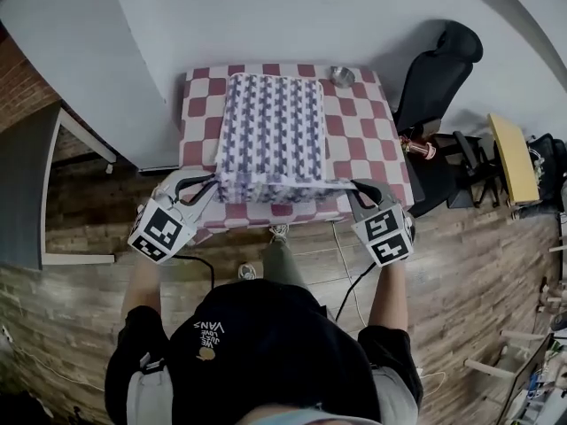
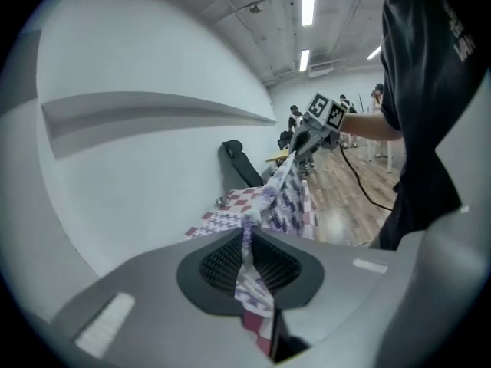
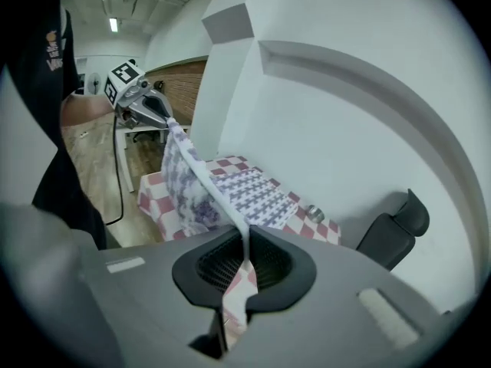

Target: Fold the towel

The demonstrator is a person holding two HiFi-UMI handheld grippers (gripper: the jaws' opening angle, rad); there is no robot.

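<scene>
wall (image 1: 266,16) behind table's far edge | table (image 1: 376,131), checkered | towel (image 1: 273,131) mid-table, near edge taut along front edge | chair (image 1: 438,73) off right edge | left gripper (image 1: 211,184) jaws pinching near-left towel corner | right gripper (image 1: 353,189) pinching near-right corner | bowl (image 1: 342,76) far-right corner, just clear of towel

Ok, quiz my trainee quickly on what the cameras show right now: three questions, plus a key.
1. True or false: the left tool and the right tool are each shut on a near corner of the towel.
2. Where is the metal bowl? A) at the far right corner of the cloth in the head view; B) on the towel; C) in the left tool.
3. Fill in: the cloth's pattern is red-and-white ____.
Key: 1 true; 2 A; 3 checks.
</scene>
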